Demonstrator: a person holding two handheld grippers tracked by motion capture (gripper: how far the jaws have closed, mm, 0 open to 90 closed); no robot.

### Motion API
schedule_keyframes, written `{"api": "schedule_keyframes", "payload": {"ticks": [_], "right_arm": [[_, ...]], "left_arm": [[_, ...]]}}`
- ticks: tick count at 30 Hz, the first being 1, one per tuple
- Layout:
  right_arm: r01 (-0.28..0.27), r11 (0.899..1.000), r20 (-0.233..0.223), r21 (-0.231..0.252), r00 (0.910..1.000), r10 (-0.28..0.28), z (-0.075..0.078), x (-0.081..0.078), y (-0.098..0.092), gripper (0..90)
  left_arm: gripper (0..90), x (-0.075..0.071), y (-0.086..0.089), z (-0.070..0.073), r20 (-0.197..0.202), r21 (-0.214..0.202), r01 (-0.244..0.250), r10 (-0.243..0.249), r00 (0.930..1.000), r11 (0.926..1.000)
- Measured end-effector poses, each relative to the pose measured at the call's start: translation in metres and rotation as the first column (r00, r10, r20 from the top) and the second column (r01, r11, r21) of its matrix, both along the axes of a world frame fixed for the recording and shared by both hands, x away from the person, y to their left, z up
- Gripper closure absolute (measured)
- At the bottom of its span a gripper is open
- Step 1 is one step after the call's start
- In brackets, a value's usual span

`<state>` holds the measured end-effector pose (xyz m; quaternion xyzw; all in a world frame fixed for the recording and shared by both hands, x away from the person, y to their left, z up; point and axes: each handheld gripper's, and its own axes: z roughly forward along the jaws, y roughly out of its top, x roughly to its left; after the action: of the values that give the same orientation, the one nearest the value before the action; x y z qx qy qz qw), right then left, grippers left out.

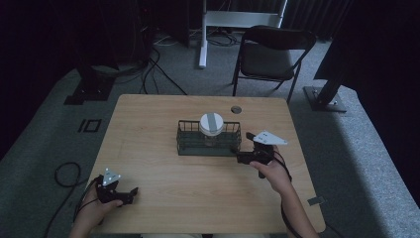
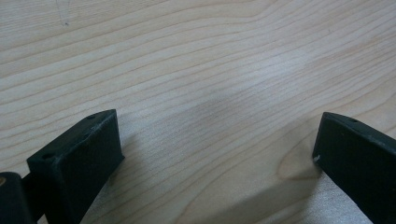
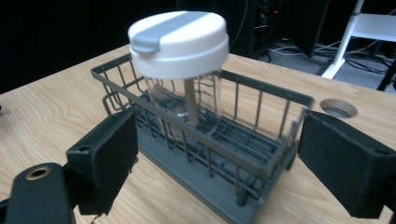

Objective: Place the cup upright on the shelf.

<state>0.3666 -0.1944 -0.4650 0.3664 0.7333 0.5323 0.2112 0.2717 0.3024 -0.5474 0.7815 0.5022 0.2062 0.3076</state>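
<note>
A clear bottle with a white and grey lid (image 1: 211, 124) (image 3: 179, 38) stands upright inside a dark wire basket (image 1: 184, 141) (image 3: 261, 163) at the middle of the wooden table (image 1: 198, 188). My right gripper (image 1: 241, 157) (image 3: 217, 161) is open, level with the basket's right end, its jaws on either side of the basket's near corner without touching it. My left gripper (image 1: 132, 192) (image 2: 219, 154) is open low over bare wood near the table's front left, nothing between its jaws.
A round cable hole (image 1: 236, 109) (image 3: 339, 108) sits in the table behind the basket. A folding chair (image 1: 270, 54) and a white stand (image 1: 203, 29) are on the floor beyond the table. Cables (image 1: 67, 173) lie on the carpet at left.
</note>
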Motion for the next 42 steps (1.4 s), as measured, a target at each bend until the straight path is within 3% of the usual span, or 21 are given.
{"api": "schedule_keyframes", "payload": {"ticks": [9,19,30,42], "right_arm": [[0.011,1.000,-0.001,-0.019,0.9999,-0.011,-0.010,-0.010,-0.019,12.2],[0.054,0.998,-0.040,-0.022,0.9977,-0.055,-0.031,-0.019,-0.039,12.2],[0.138,0.990,-0.102,-0.041,0.9847,-0.141,-0.056,-0.029,-0.073,12.9],[0.195,0.978,-0.127,-0.077,0.9708,-0.203,-0.068,-0.036,-0.093,12.7]], "left_arm": [[1.5,0.000,0.000,0.000,0.000,0.000,0.000,0.000,1.0000,1.0000],[1.5,0.000,0.000,0.000,0.000,0.000,0.000,0.000,1.0000,1.0000],[1.5,0.000,0.000,0.000,0.000,0.000,0.000,0.000,1.0000,1.0000],[1.5,0.000,0.000,0.000,0.000,0.000,0.000,0.000,1.0000,1.0000]]}}
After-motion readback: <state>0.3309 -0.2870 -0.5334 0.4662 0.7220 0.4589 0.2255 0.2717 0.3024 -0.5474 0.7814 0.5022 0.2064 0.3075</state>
